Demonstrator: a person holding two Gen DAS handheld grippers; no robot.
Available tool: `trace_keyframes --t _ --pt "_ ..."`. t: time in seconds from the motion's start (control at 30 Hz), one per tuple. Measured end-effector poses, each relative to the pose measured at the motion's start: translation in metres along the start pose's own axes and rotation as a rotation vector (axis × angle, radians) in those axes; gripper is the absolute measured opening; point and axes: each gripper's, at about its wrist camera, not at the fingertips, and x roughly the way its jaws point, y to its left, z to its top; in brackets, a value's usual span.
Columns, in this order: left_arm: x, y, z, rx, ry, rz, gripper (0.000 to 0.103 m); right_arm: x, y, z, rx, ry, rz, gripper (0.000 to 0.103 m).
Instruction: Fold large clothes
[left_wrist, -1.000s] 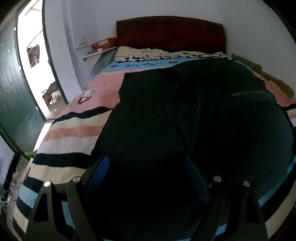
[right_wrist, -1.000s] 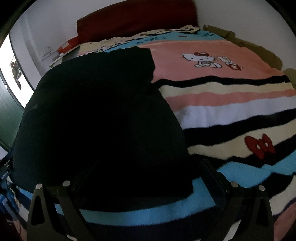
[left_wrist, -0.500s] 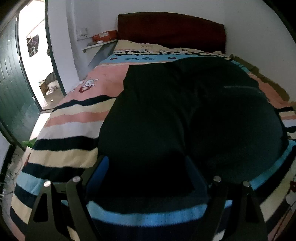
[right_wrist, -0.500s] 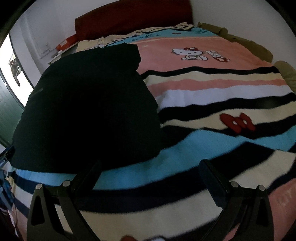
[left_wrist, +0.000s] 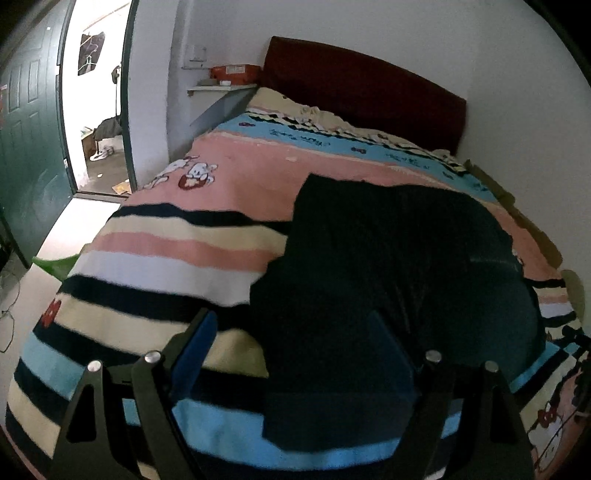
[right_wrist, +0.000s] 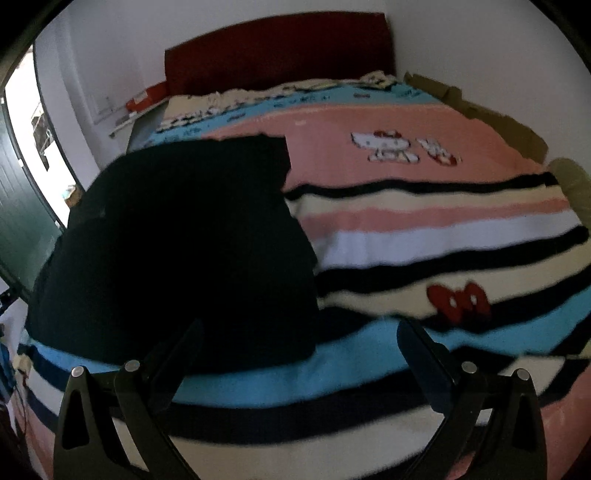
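Since a second ago both views have pulled back from the black garment (left_wrist: 399, 266): the striped blanket (left_wrist: 177, 258) on the bed (right_wrist: 461, 236) now fills far more of each picture, and the cloth that lay between the fingers of each tool no longer fills that gap. The garment lies flat on the blanket, ahead of the left tool (left_wrist: 291, 354) and off to that tool's right side, with its near hem reaching between the two fingers in the picture; whether it touches them cannot be told. From the right tool (right_wrist: 301, 356) it lies ahead and to the left, its lower corner just past the left finger. Both tools stand wide open and released, holding nothing. Beyond the garment, far from both tools, the dark red headboard (right_wrist: 280, 48) stands against the wall, and a green door (left_wrist: 26, 155) hangs open left of the left tool.
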Motion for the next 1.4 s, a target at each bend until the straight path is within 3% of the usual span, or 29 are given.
trace_keyframes --t 0.2,0.3,0.4,0.5,0.63,0.8,1.0,1.13,1.2,1.23,1.27,1.33,1.4 --pt "0.035 -0.007 0.018 0.028 0.066 -0.064 0.084 0.017 0.008 0.026 -0.019 -0.007 0.030 0.102" --pt "0.062 -0.010 0.024 0.021 0.138 -0.123 0.084 0.033 0.009 0.039 0.004 0.019 0.074 0.102" --pt "0.092 -0.010 0.026 0.031 0.208 -0.129 0.084 0.057 0.006 0.053 0.044 0.063 0.115 0.102" --pt "0.115 -0.001 0.028 0.001 0.253 -0.167 0.085 0.090 0.000 0.065 0.086 0.137 0.165 0.102" --pt "0.142 0.011 0.027 -0.025 0.306 -0.202 0.103 0.138 -0.010 0.069 0.119 0.271 0.208 0.102" --pt "0.175 0.032 0.013 -0.168 0.406 -0.381 0.103 0.184 -0.023 0.057 0.222 0.418 0.397 0.102" --pt "0.176 0.037 0.000 -0.189 0.399 -0.488 0.103 0.198 -0.008 0.042 0.187 0.448 0.554 0.102" --pt "0.174 0.035 -0.006 -0.212 0.372 -0.492 0.103 0.202 -0.007 0.036 0.195 0.425 0.597 0.102" --pt "0.168 0.028 -0.009 -0.214 0.347 -0.480 0.101 0.202 -0.006 0.034 0.198 0.414 0.608 0.102" --pt "0.164 0.024 -0.011 -0.216 0.337 -0.486 0.095 0.202 -0.005 0.033 0.199 0.409 0.613 0.102" --pt "0.159 0.020 -0.012 -0.217 0.325 -0.508 0.077 0.201 -0.004 0.032 0.201 0.401 0.615 0.102" --pt "0.142 0.011 -0.014 -0.218 0.282 -0.572 0.055 0.192 0.000 0.031 0.198 0.368 0.639 0.086" --pt "0.128 0.001 -0.012 -0.175 0.252 -0.582 0.043 0.180 0.003 0.033 0.195 0.337 0.686 0.058"
